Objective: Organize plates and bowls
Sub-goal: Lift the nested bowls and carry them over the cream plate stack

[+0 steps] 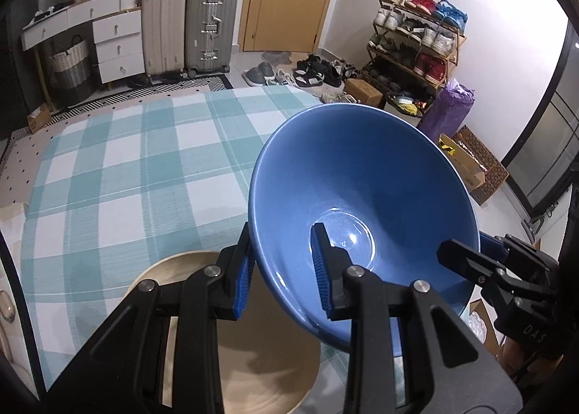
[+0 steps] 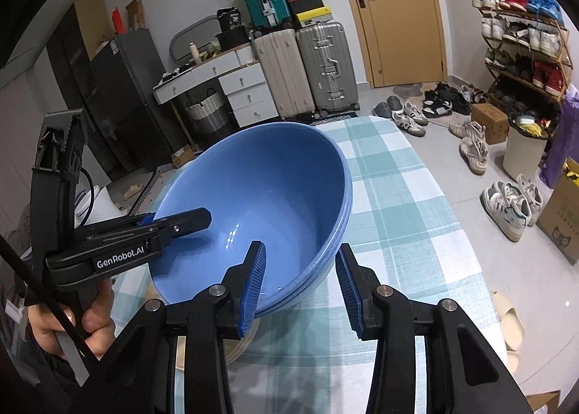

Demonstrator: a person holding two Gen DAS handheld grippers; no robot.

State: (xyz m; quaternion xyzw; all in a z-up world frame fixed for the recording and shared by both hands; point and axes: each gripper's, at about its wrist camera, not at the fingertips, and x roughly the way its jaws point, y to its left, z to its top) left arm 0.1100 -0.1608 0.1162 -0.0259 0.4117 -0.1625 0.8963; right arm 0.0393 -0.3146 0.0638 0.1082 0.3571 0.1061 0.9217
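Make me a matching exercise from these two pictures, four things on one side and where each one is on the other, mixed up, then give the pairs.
Things:
1. blue bowls
2. wooden plate
3. silver suitcase
4. shoe rack

Places:
A. against the right-hand wall
B. beside the door, next to a beige suitcase
C. gripped at the rim by both the left gripper and right gripper
D. on the checked tablecloth, under the bowls

Pairs: 1-C, 2-D, 3-B, 4-A
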